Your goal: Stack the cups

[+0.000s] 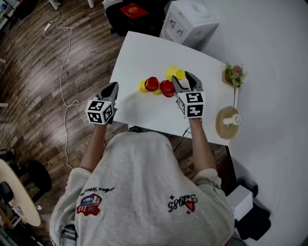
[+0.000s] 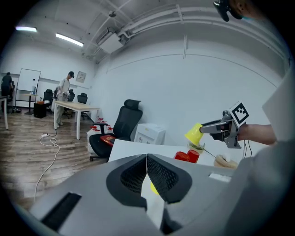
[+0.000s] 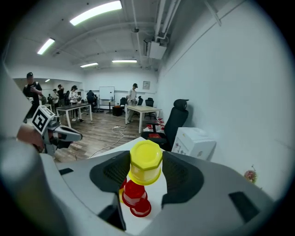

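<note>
On the white table stand two red cups close together, with a yellow cup at their left. Just above and behind them my right gripper is shut on another yellow cup. In the right gripper view that yellow cup sits bottom-up between the jaws, over the red cups. My left gripper hovers at the table's left edge, shut and empty. From it I see the right gripper holding the yellow cup.
A white box stands beyond the table's far corner, beside a black chair. A small flower pot and a round wooden stand sit at the table's right. A cable lies on the wooden floor at left. People stand at desks far off.
</note>
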`<act>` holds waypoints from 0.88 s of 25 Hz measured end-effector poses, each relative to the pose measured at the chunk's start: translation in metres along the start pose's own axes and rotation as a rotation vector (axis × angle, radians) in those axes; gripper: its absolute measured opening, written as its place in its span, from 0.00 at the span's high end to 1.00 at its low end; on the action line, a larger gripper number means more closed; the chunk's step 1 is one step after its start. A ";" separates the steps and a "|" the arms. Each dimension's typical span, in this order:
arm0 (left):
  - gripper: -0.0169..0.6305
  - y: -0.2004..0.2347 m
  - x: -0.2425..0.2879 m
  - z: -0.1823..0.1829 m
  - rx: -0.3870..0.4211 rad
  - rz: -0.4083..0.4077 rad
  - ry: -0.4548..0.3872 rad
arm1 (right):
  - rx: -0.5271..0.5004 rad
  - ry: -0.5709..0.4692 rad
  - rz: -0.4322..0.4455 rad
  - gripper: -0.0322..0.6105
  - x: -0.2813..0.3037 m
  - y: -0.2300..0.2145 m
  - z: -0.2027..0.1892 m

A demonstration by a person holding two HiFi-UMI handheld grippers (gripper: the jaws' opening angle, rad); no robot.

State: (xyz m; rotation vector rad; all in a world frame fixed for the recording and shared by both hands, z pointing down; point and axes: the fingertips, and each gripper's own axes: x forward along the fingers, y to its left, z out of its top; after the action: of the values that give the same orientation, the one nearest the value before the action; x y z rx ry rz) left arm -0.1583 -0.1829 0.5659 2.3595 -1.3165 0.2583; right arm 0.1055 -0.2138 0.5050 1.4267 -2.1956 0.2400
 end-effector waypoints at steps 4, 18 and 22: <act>0.96 0.013 -0.008 -0.002 -0.017 0.023 -0.008 | -0.023 0.039 0.085 0.61 0.015 0.032 0.001; 0.96 0.034 -0.016 -0.008 -0.041 0.044 -0.004 | -0.062 0.147 0.128 0.61 0.031 0.061 -0.010; 0.96 0.037 -0.016 -0.008 -0.042 0.043 -0.003 | -0.061 0.192 0.127 0.61 0.031 0.064 -0.013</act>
State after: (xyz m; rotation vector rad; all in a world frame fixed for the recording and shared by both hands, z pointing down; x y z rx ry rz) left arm -0.1982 -0.1840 0.5774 2.3000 -1.3624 0.2382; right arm 0.0425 -0.2053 0.5397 1.1812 -2.1190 0.3375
